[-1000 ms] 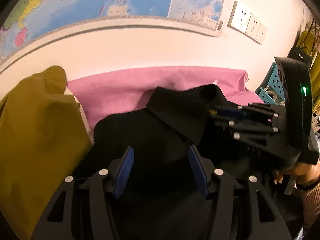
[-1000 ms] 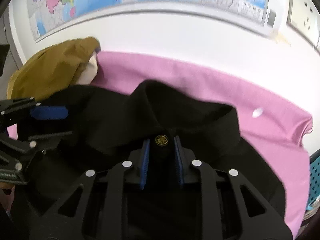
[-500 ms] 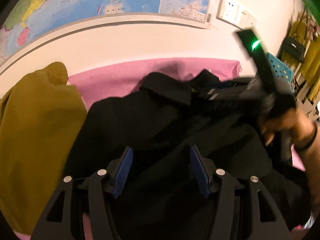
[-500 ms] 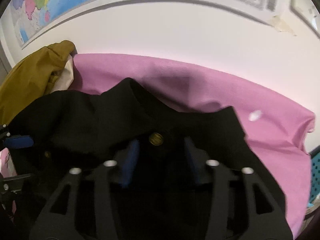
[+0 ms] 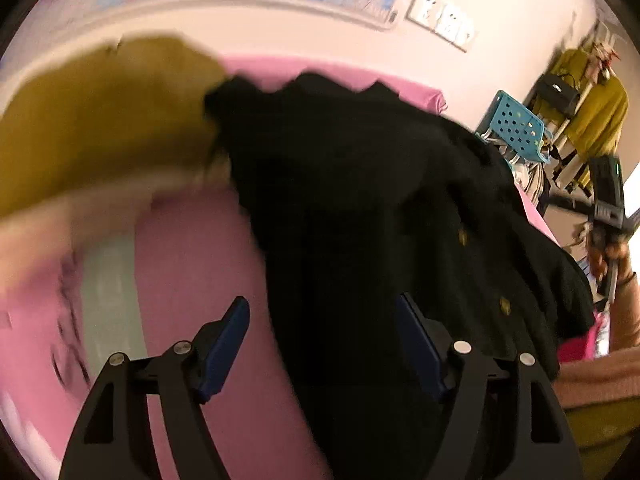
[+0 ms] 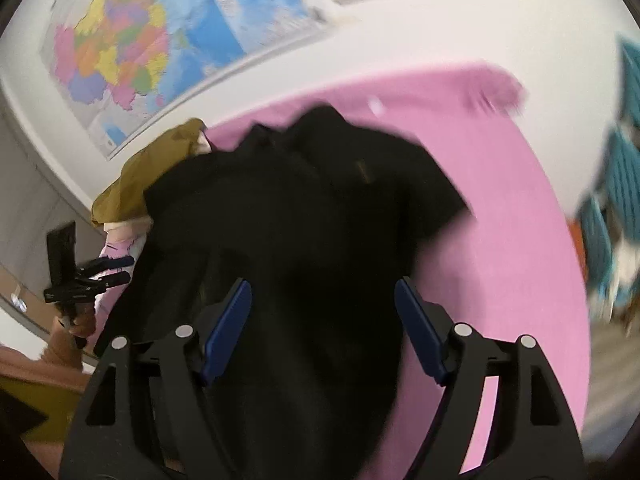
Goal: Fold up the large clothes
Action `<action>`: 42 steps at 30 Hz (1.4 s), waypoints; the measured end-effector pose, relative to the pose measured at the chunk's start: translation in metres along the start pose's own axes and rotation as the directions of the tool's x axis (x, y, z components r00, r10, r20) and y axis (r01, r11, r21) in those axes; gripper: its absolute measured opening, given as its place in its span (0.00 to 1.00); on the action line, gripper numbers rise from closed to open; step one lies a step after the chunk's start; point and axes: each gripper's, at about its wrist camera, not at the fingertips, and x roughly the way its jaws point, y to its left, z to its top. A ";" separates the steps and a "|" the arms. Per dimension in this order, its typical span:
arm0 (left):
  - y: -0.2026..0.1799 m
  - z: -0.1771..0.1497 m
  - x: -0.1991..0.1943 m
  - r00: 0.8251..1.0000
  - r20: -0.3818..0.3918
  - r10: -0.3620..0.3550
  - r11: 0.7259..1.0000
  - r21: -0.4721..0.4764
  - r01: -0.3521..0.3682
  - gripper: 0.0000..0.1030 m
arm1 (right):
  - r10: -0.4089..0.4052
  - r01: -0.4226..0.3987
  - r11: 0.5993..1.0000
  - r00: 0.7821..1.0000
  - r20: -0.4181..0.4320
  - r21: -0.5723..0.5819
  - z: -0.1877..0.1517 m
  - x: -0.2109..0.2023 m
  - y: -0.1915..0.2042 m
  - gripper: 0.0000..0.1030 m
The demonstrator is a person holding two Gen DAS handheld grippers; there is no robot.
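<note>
A black coat (image 5: 360, 200) with gold buttons (image 5: 505, 305) lies bunched on the pink cover (image 5: 192, 260). In the left wrist view my left gripper (image 5: 322, 340) hovers over the coat's left edge, and its jaws are opening with nothing pressed between the blue pads. My right gripper (image 6: 323, 328) hangs above the coat (image 6: 300, 208), its jaws opening too, pads clear of the cloth. The left gripper (image 6: 122, 269) also shows small at the left of the right wrist view. Both views are blurred.
A mustard garment (image 5: 100, 120) is heaped left of the coat against the wall. A map (image 6: 160, 40) and wall sockets (image 5: 440, 20) are behind. A blue perforated basket (image 5: 516, 128) and hanging clothes stand right of the cover. A hand (image 5: 608, 248) holds the other gripper at far right.
The right gripper let go of the coat's buttoned front and pulled back, rolling. The left gripper swung left, off the coat's middle to its edge. Both jaws widened.
</note>
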 end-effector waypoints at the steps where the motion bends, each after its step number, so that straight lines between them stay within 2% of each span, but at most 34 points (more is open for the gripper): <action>1: 0.001 -0.006 -0.003 1.000 -0.002 -0.016 1.000 -0.018 0.016 0.70 | 0.016 -0.016 0.999 1.000 0.004 0.031 -0.014 -0.004 -0.005 0.72; 5: 0.003 -0.030 -0.012 0.994 -0.007 -0.108 0.991 -0.083 0.107 0.70 | 0.102 -0.101 0.985 0.995 -0.003 0.141 -0.055 -0.010 -0.018 0.72; 9: -0.007 -0.045 -0.012 0.985 -0.058 -0.162 0.983 -0.099 0.155 0.70 | 0.165 -0.165 0.971 0.986 0.016 0.173 -0.077 -0.013 -0.018 0.74; 14: -0.024 -0.053 -0.010 0.982 -0.092 -0.163 0.984 -0.086 0.156 0.76 | 0.218 -0.223 0.960 0.975 0.046 0.169 -0.089 -0.013 -0.011 0.75; 16: -0.025 -0.055 -0.009 0.971 -0.102 -0.216 0.972 -0.115 0.205 0.80 | 0.225 -0.230 0.959 0.973 0.048 0.165 -0.091 -0.013 -0.008 0.75; 19: -0.031 -0.063 -0.009 0.960 -0.115 -0.257 0.962 -0.124 0.243 0.80 | 0.239 -0.245 0.956 0.969 0.058 0.162 -0.093 -0.015 -0.006 0.77; 22: -0.030 -0.068 -0.008 0.935 -0.113 -0.335 0.931 -0.193 0.310 0.80 | 0.266 -0.272 0.950 0.962 0.057 0.156 -0.101 -0.017 -0.005 0.80; 25: -0.030 -0.068 -0.006 0.942 -0.055 -0.330 0.908 -0.292 0.301 0.80 | 0.294 -0.298 0.940 0.954 0.050 0.165 -0.107 -0.015 -0.004 0.80; 27: -0.034 -0.066 0.000 0.946 -0.038 -0.323 0.901 -0.319 0.295 0.66 | 0.323 -0.326 0.933 0.945 0.043 0.152 -0.109 -0.014 0.000 0.80; 29: -0.040 -0.064 0.004 0.962 -0.044 -0.269 0.921 -0.305 0.244 0.38 | 0.345 -0.348 0.927 0.938 0.042 0.142 -0.110 -0.012 0.002 0.80; 31: -0.039 -0.063 0.008 0.968 -0.069 -0.243 0.927 -0.312 0.210 0.21 | 0.363 -0.365 0.921 0.931 0.040 0.134 -0.110 -0.010 0.005 0.80; 33: -0.038 -0.064 0.008 0.973 -0.066 -0.223 0.926 -0.328 0.190 0.17 | 0.382 -0.384 0.916 0.923 0.043 0.119 -0.112 -0.010 0.009 0.80; 34: -0.038 -0.064 0.008 0.974 -0.059 -0.219 0.925 -0.330 0.187 0.15 | 0.392 -0.395 0.911 0.919 0.048 0.116 -0.112 -0.009 0.010 0.75; 35: -0.040 -0.064 0.008 0.977 -0.051 -0.208 0.925 -0.336 0.179 0.07 | 0.400 -0.403 0.907 0.915 0.051 0.120 -0.112 -0.008 0.010 0.70; 37: -0.043 -0.064 0.009 0.981 -0.052 -0.189 0.929 -0.333 0.161 0.06 | 0.440 -0.444 0.884 0.896 0.058 0.147 -0.112 -0.001 0.011 0.40; 39: -0.051 -0.059 0.000 0.983 -0.011 -0.185 0.937 -0.304 0.173 0.05 | 0.455 -0.463 0.871 0.886 0.087 0.164 -0.111 -0.001 0.012 0.20; 41: -0.049 -0.058 -0.015 0.977 0.031 -0.209 0.932 -0.298 0.209 0.05 | 0.445 -0.467 0.870 0.882 0.154 0.160 -0.107 -0.016 0.012 0.16; 42: -0.046 -0.055 -0.029 0.967 0.064 -0.245 0.918 -0.305 0.253 0.04 | 0.451 -0.485 0.862 0.867 0.213 0.150 -0.105 -0.032 0.011 0.12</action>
